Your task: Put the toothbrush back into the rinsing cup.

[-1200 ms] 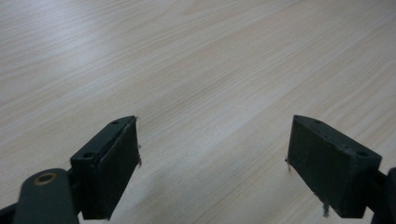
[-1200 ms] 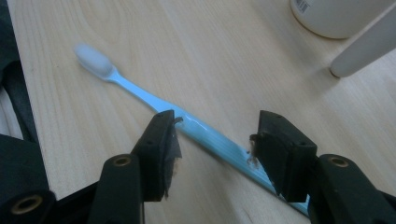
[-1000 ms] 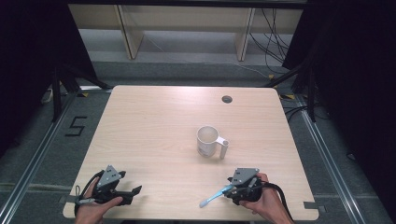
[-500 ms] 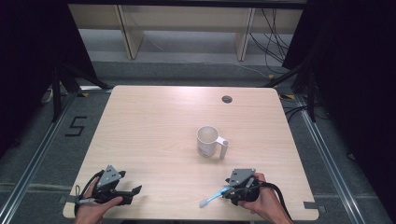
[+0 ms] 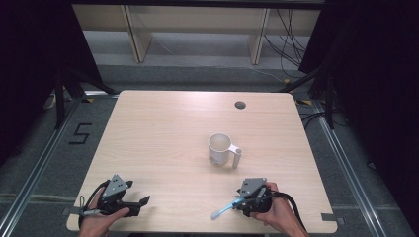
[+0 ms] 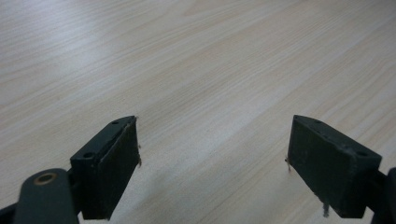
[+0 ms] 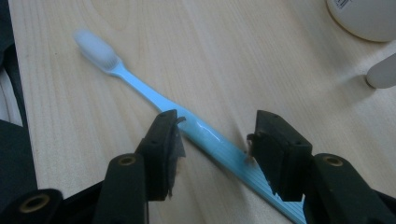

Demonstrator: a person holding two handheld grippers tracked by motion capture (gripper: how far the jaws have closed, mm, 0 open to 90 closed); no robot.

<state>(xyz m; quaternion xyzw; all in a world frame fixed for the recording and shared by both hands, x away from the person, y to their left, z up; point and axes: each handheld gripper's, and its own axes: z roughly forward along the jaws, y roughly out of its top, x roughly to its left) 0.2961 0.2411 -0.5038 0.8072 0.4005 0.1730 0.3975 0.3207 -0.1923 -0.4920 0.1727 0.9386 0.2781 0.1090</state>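
Blue toothbrush (image 7: 196, 128) flat on worktop (image 5: 163, 133) near front edge, between half-open jaws of right tool (image 7: 215, 140), pads not visibly pressing. Left tool (image 6: 212, 163) wide open, empty. White mug (image 5: 221, 149) mid-worktop, apart. Grasp unfinished; lift remains.

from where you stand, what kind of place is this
Likely a lab or recording bay, not a home: a bare wooden table on grey carpet, black curtains at both sides, loose cables by the back shelving, and a taped number 5 on the floor.
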